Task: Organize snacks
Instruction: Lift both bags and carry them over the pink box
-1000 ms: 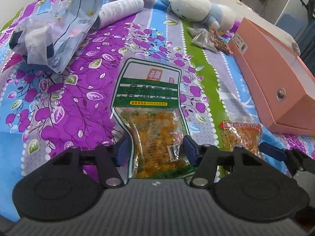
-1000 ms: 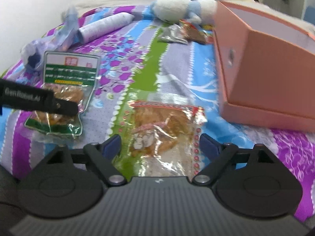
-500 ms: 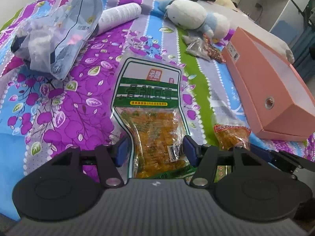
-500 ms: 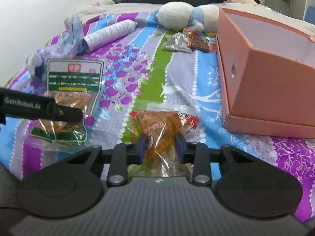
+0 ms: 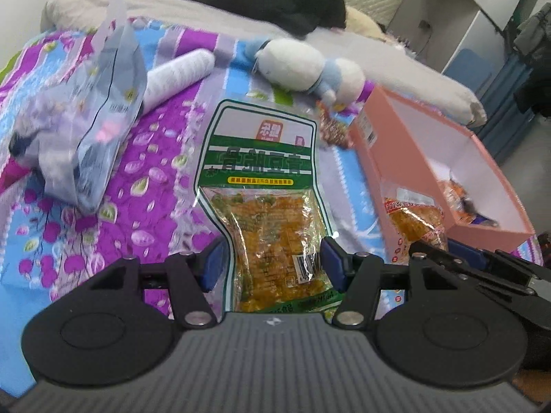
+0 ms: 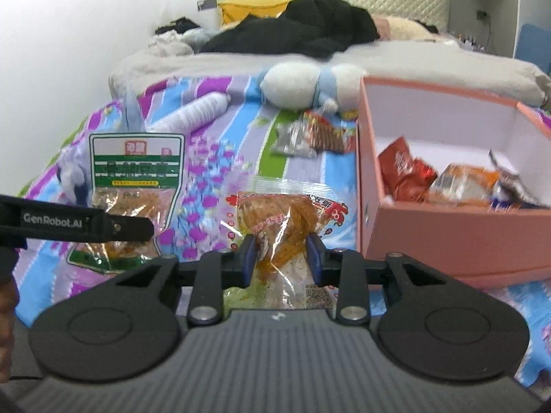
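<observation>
My left gripper (image 5: 272, 264) is shut on the lower part of a green-and-white snack bag (image 5: 261, 158) with orange pieces, held off the bedspread. The same bag (image 6: 136, 158) appears at the left of the right wrist view, behind a left finger (image 6: 120, 230). My right gripper (image 6: 281, 258) is shut on a clear red-printed packet (image 6: 286, 213) of orange-brown snack, squeezed between the blue pads and lifted. That packet (image 5: 413, 220) also shows in the left wrist view, in front of the pink box (image 5: 375, 151). The open pink box (image 6: 447, 237) stands to the right with several snack packs inside.
A white-and-blue plush toy (image 5: 303, 65), a white tube (image 5: 179, 75) and a crumpled translucent bag (image 5: 93, 130) lie on the flowered bedspread. Small snack packets (image 6: 310, 134) lie beside the box's far corner. Black clothes (image 6: 299, 34) are piled at the bed's head.
The right jaws closed on the clear packet, which then left the bedspread. Both grippers rose with their bags, and the inside of the pink box came into view.
</observation>
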Motion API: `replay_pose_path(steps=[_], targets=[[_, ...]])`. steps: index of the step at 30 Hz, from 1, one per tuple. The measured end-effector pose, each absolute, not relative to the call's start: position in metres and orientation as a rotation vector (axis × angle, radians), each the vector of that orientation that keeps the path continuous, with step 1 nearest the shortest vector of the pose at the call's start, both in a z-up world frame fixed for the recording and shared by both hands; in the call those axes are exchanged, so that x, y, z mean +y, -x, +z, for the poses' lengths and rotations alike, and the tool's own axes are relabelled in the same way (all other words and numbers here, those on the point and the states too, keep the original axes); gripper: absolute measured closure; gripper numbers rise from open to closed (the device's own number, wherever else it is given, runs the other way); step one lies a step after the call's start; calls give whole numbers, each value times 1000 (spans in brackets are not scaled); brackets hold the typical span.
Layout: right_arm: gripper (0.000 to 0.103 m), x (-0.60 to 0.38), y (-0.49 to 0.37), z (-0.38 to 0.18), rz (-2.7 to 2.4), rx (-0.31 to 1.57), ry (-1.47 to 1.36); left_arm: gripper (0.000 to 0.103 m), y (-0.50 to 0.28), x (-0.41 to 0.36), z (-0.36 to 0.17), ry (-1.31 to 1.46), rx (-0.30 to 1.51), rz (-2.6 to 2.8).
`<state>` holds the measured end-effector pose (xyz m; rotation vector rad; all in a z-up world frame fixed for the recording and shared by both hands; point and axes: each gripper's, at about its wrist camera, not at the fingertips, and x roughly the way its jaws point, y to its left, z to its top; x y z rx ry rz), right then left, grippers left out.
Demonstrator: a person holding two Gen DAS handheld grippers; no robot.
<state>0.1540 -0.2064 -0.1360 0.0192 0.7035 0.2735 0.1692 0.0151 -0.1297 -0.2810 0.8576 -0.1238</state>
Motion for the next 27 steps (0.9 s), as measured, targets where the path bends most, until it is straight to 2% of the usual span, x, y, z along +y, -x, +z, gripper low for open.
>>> replay_pose_path(steps=[17, 27], targets=[[69, -246, -174, -42, 175, 476, -43, 38, -207, -29, -34, 265, 683, -276], [69, -289, -197, -22, 100, 420, -42, 38, -242, -96, -10, 236, 658, -373]])
